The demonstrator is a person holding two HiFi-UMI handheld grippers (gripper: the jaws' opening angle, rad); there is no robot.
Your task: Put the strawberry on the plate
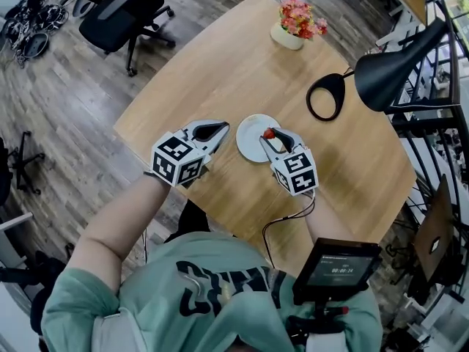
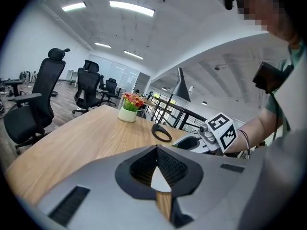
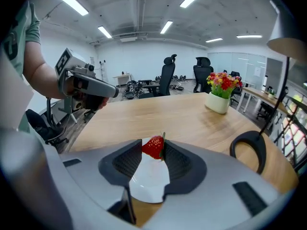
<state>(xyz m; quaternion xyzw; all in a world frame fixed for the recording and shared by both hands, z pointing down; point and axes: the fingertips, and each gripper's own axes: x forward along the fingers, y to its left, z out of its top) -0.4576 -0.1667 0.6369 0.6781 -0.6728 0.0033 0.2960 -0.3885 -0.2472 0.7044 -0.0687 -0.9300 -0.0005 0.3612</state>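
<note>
strawberry (image 1: 269, 133): pinched at the very tips of the right gripper (image 3: 153, 150), just above the white plate (image 3: 149, 183), which is seen below and behind the tips.
step: placing is judged not yet done. The berry is best lowered close to the plate's middle, then the jaws eased apart gently so no roll-off is caused.
right fingers (image 3: 175, 159): part-way apart, pressed on the berry's sides.
left gripper (image 2: 157, 150): tips together, nothing held, positioned beside the plate's rim over the wooden table (image 1: 220, 64).

Wood-plank floor (image 1: 73, 101), black office chairs (image 1: 121, 9), ceiling strip lights (image 3: 69, 0), black desk lamp (image 1: 396, 72)
</note>
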